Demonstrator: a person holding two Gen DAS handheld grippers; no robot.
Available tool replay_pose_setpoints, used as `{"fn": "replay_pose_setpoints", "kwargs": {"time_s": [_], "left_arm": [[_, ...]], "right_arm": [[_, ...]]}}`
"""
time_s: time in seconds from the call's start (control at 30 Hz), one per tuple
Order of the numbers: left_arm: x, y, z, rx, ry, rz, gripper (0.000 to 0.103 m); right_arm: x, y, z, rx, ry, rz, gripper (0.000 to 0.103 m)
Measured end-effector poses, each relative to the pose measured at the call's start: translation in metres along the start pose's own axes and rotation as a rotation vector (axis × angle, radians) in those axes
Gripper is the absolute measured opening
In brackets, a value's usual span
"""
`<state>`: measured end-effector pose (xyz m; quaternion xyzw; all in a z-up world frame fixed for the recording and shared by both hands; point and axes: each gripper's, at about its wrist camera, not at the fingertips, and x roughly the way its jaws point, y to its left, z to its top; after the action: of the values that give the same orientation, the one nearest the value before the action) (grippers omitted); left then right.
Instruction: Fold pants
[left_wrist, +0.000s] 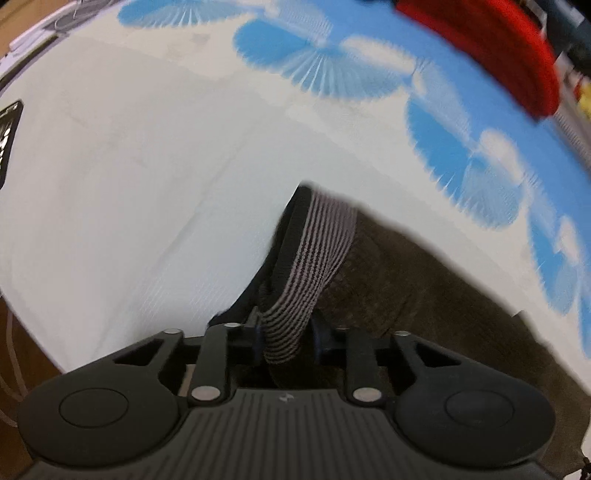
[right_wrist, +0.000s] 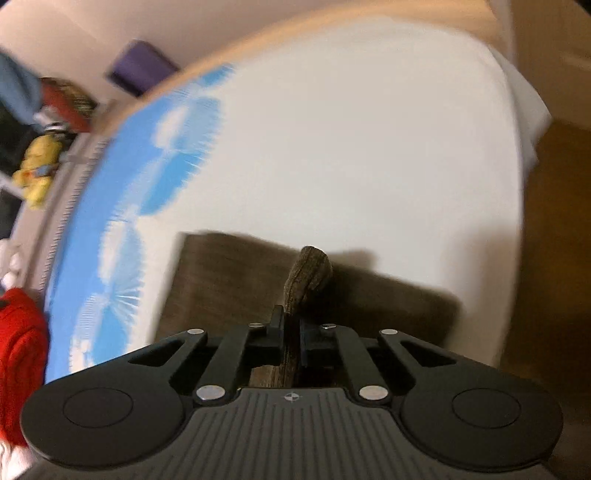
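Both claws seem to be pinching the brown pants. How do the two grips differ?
The left gripper pinches the striped grey waistband; the right gripper pinches plain brown cloth on the pants. The left jaws stand a little apart around a thick bunch; the right jaws are nearly together on a thin fold. Both are closed on the same pants, over the white sheet.

Right tongs (right_wrist: 291, 332) clamped on brown pants (right_wrist: 221, 280)

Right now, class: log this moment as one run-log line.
left gripper: shut on waistband | right gripper: shut on pants | surface: bed sheet
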<state>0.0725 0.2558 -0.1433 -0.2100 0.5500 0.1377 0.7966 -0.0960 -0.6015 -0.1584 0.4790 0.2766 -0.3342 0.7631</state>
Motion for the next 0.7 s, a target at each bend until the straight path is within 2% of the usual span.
{"fn": "replay_pose_setpoints", "kwargs": {"time_s": [0.07,0.13,0.17,0.2,0.23,0.3,0.37,0.4,0.43,0.47,0.53,0.7], "left_arm": [[-0.019,0.003,0.004,-0.046,-0.112,-0.076,0.022],[-0.042,0.008,0.006,-0.067,-0.237,-0.143,0.022],[-0.047,0.008,0.006,-0.057,-0.261,-0.135,0.022],[-0.048,0.01,0.005,-0.046,-0.262,-0.118,0.022],[-0.044,0.015,0.004,-0.045,-0.23,-0.105,0.022],[-0.027,0.026,0.001,-0.05,-0.113,-0.085,0.022],[-0.01,0.034,-0.004,-0.045,0.004,-0.052,0.022],[-0.006,0.036,-0.005,-0.031,0.03,-0.035,0.022],[-0.004,0.036,-0.006,-0.01,0.035,-0.023,0.022],[-0.004,0.035,-0.006,0.007,0.036,-0.016,0.022],[-0.005,0.034,-0.006,0.016,0.031,-0.023,0.022],[-0.019,0.041,-0.008,-0.021,-0.019,-0.078,0.021]], "right_arm": [[-0.022,0.021,0.006,-0.034,-0.076,0.155,0.006],[-0.054,0.042,0.01,-0.103,-0.2,0.327,0.006],[-0.068,0.048,0.011,-0.133,-0.252,0.384,0.006],[-0.08,0.05,0.011,-0.156,-0.293,0.395,0.006],[-0.085,0.048,0.011,-0.158,-0.299,0.368,0.006],[-0.079,0.031,0.011,-0.137,-0.229,0.221,0.006],[-0.055,0.014,0.007,-0.176,-0.068,-0.005,0.006],[-0.038,0.004,0.002,-0.203,0.034,-0.111,0.006],[-0.026,-0.01,-0.001,-0.184,0.11,-0.165,0.006],[-0.018,-0.023,-0.003,-0.138,0.156,-0.179,0.006],[-0.017,-0.036,0.001,-0.108,0.165,-0.154,0.006],[-0.046,-0.015,0.003,-0.221,0.056,-0.027,0.006]]}}
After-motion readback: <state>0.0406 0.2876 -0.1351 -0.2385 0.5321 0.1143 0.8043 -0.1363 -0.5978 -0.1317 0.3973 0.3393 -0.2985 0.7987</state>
